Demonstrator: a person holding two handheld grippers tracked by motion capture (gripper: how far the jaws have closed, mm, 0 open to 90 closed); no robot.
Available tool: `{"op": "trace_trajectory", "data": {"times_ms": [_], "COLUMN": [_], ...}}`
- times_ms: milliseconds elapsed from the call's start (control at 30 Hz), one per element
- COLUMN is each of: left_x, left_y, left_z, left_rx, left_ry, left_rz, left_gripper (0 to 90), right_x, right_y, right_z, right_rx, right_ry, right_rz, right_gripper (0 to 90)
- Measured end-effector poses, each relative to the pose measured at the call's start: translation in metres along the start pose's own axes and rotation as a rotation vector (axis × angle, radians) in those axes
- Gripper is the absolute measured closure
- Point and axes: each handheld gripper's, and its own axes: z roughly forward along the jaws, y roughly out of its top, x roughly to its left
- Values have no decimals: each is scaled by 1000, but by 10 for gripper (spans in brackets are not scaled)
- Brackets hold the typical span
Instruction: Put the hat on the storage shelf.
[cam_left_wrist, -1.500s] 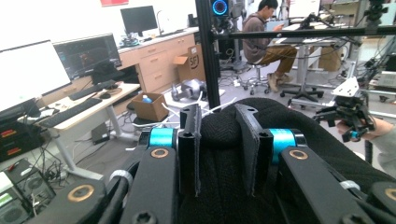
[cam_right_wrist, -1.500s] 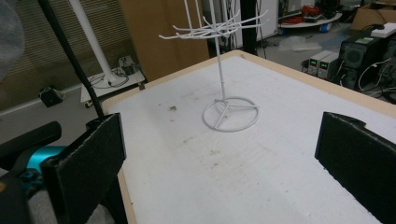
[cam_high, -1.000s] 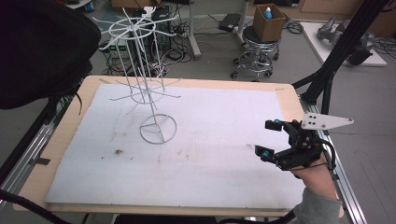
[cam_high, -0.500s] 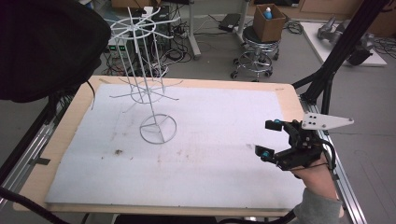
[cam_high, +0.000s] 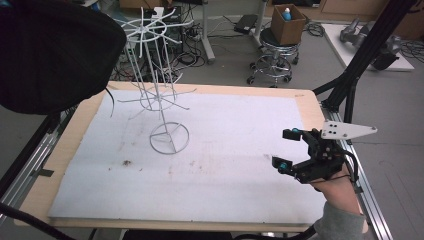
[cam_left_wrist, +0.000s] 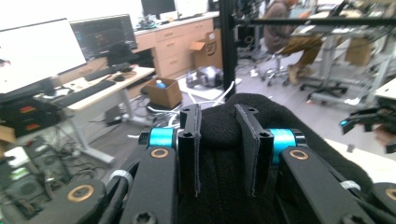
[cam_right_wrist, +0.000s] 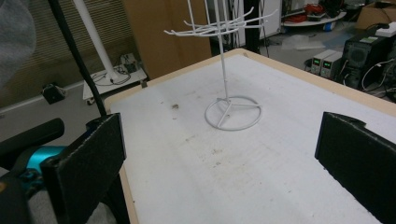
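Carrying a black cap (cam_high: 50, 55), by the look of it, toward the white wire rack (cam_high: 162, 95) for hanging. Left hand-held gripper (cam_left_wrist: 219, 140) clamped on black knit fabric, jaws drawn close with the cloth pinched between them, held up high at the left edge of the surface (cam_high: 225, 165), above and just left of the rack's top ring. Rack standing upright on its round base at the far left part of the white pad, hooks all bare. Right hand-held gripper (cam_high: 292, 150) released, jaws spread wide, hovering over the near right corner, well apart from the rack, grasping nothing; seen through its own jaws, rack base straight ahead. Next move likely: lowering the cap onto a hook, needing careful aim past thin prongs; right side free to steady the base against tipping
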Motion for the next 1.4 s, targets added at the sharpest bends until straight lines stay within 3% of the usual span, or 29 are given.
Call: {"op": "trace_trajectory", "data": {"times_ms": [767, 1400], "left_x": [10, 13], "left_y": [-64, -105], "left_z": [6, 16], "left_rx": [-12, 34], "left_ry": [-31, -68], "left_rz": [-84, -82], "left_gripper": [709, 698], "right_x": [3, 6], "right_y": [1, 3], "right_z": [12, 17], "right_rx": [39, 54], "right_ry": [13, 23], "right_rz": [-7, -19], "right_gripper": [8, 8]}}
